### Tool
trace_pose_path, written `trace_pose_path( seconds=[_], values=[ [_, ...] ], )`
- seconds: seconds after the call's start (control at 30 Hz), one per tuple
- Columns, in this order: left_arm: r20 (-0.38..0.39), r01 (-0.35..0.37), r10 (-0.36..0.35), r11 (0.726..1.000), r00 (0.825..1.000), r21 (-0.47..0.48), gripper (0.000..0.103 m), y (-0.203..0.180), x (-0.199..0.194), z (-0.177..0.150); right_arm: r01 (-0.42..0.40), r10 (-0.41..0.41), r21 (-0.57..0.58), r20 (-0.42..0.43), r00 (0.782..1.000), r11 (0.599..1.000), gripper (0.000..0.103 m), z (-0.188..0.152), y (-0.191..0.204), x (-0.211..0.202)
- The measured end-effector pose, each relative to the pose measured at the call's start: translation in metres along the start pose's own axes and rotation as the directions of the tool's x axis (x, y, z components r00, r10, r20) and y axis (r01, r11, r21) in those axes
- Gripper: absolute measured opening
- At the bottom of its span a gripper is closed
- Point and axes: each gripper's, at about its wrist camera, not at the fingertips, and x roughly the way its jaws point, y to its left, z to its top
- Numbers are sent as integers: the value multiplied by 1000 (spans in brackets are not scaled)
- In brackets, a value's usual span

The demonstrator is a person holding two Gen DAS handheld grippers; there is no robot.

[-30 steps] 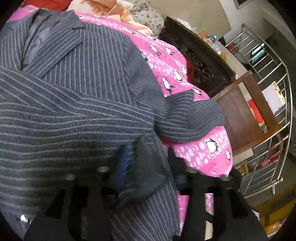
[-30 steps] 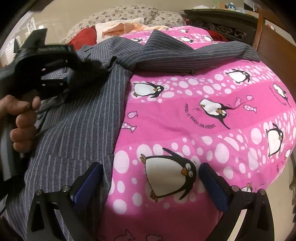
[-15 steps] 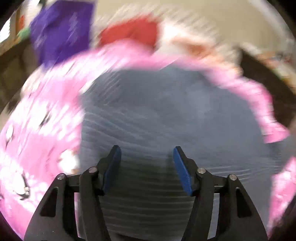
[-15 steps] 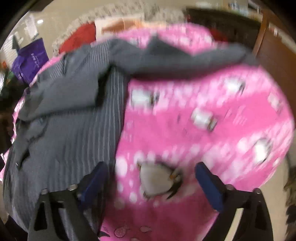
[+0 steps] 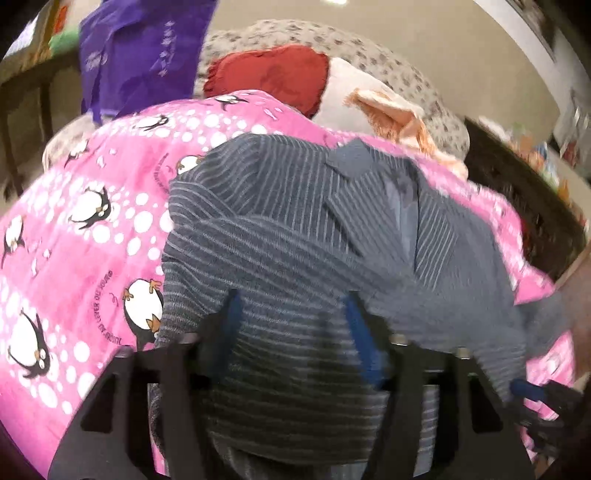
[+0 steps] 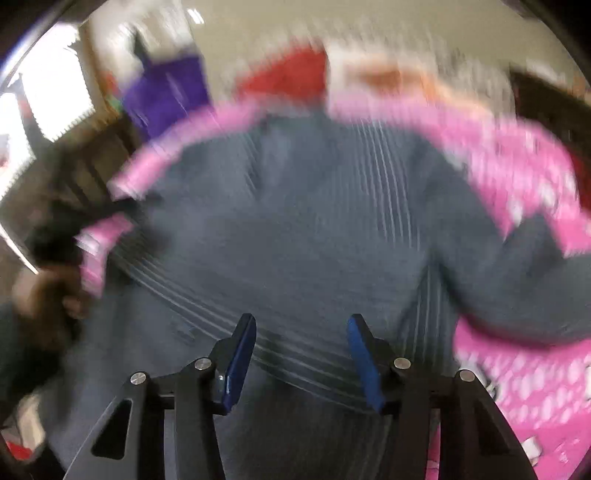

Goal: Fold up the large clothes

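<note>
Your left view is sharp: the grey striped jacket (image 5: 295, 229) lies on the pink penguin bedspread (image 5: 74, 236), collar away from you, one sleeve folded across the chest. Your left gripper (image 5: 291, 332) hangs over the lower front; its jaws have just been opening, fingers apart, cloth beneath them, nothing pinched. The right view is smeared by blur, but it alone shows your left hand (image 6: 48, 295). Your right gripper (image 6: 301, 354) has just been closing, fingers apart above the jacket.

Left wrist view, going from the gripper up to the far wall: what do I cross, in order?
left gripper → striped jacket → pink penguin blanket → red cushion → spotted pillow
</note>
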Motion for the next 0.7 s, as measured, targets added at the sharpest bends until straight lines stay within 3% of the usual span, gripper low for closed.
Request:
trace_pose_path(
  seconds=[0.03, 0.07, 0.1, 0.13, 0.23, 0.3, 0.37, 0.4, 0.43, 0.57, 0.6, 0.7],
  values=[
    [-23, 6, -6, 1000, 1000, -5, 63, 2, 5, -4, -4, 6, 55, -41, 999, 999, 51, -6, -11, 14],
    [-47, 16, -17, 1000, 999, -21, 63, 7, 11, -8, -36, 34, 106, 19, 999, 994, 50, -7, -19, 9],
    [-49, 28, -29, 999, 998, -32, 63, 13, 15, -14, -48, 47, 138, 10, 999, 989, 50, -2, -24, 6],
    [-37, 42, -43, 999, 998, -35, 63, 15, 17, -19, -48, 47, 143, 11, 999, 989, 50, 3, -25, 4],
    [-19, 51, -52, 997, 998, -54, 63, 17, 18, -18, -73, 54, 133, 146, 988, 988, 50, 27, -25, -14],
    [-21, 46, -47, 998, 999, -49, 63, 17, 17, -21, -72, 50, 118, 176, 983, 990, 52, 43, -21, -9],
    [-23, 50, -51, 998, 998, -49, 63, 17, 18, -21, -29, 15, 110, 120, 993, 994, 54, 49, -22, 16],
    [-24, 53, -54, 997, 998, -51, 63, 18, 18, -21, 6, -9, 121, 26, 1000, 993, 55, 46, -27, 38],
    [-24, 51, -52, 997, 998, -50, 63, 18, 18, -22, 10, -11, 119, 5, 1000, 993, 54, 44, -27, 45],
    [-26, 40, -41, 998, 999, -41, 64, 16, 19, -23, 38, -46, 92, 84, 995, 995, 54, 43, -26, 9],
    [-27, 35, -36, 999, 999, -38, 64, 15, 18, -22, 62, -75, 91, 149, 986, 994, 54, 40, -35, -13],
    [-55, 14, -15, 1000, 998, -11, 64, 6, 1, -22, 139, -172, 150, 230, 958, 979, 54, 24, -86, -63]
  ],
)
